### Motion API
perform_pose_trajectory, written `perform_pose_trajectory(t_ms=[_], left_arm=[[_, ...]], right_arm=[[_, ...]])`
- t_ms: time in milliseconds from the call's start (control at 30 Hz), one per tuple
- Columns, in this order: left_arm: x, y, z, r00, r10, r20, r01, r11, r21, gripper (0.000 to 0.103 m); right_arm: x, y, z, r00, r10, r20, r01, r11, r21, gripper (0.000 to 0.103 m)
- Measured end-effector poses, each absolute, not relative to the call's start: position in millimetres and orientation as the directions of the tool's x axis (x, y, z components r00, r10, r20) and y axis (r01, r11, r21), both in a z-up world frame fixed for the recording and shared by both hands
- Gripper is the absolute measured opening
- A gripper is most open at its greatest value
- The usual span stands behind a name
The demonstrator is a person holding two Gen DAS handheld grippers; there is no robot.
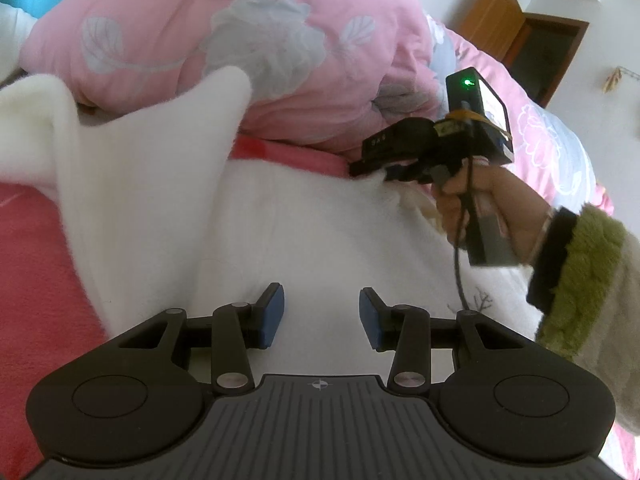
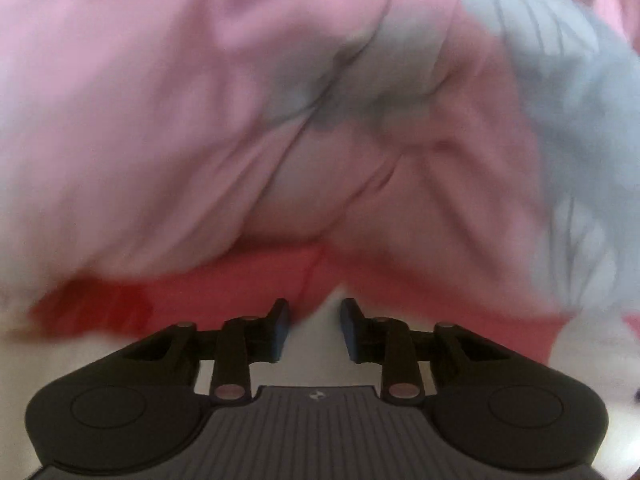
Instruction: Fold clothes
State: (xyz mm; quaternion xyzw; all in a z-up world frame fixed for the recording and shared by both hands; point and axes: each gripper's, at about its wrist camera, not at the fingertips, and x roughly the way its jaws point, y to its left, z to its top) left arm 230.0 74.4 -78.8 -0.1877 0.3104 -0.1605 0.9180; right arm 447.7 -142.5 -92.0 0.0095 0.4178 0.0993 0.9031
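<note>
A white fluffy garment (image 1: 304, 220) lies spread on the bed, its left part (image 1: 120, 128) lifted and folded up toward the quilt. My left gripper (image 1: 322, 316) hovers open over the garment's near part, nothing between its blue pads. In the left wrist view my right gripper (image 1: 366, 168), held by a hand (image 1: 480, 196), sits at the garment's far right edge, where the cloth peaks up toward it. In the blurred right wrist view the right gripper (image 2: 315, 330) has its jaws apart, with a point of white cloth (image 2: 320, 316) lying between the fingers.
A bulky pink quilt (image 1: 240, 40) with grey flowers is piled behind the garment and fills the right wrist view as the pink quilt (image 2: 240, 120). A red-pink sheet (image 1: 36, 280) covers the bed at left. A green fuzzy sleeve (image 1: 580, 280) enters from the right. A brown door (image 1: 520, 28) stands far back.
</note>
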Motion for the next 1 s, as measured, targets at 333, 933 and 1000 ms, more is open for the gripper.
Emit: perform_pose_trajectory(t_ms=[333, 933, 1000], left_arm=[[231, 79, -79, 0.756, -0.409, -0.511, 0.177, 0.879, -0.442, 0.042], [232, 80, -80, 0.76, -0.403, -0.51, 0.179, 0.884, -0.431, 0.042], [232, 80, -80, 0.76, -0.403, -0.51, 0.179, 0.884, -0.432, 0.042]], right_arm=[[365, -254, -11, 0.713, 0.229, -0.663, -0.044, 0.958, 0.283, 0.031], [379, -287, -81, 0.638, 0.141, -0.757, 0.004, 0.983, 0.186, 0.029], [394, -297, -79, 0.665, 0.146, -0.733, 0.052, 0.97, 0.24, 0.029]])
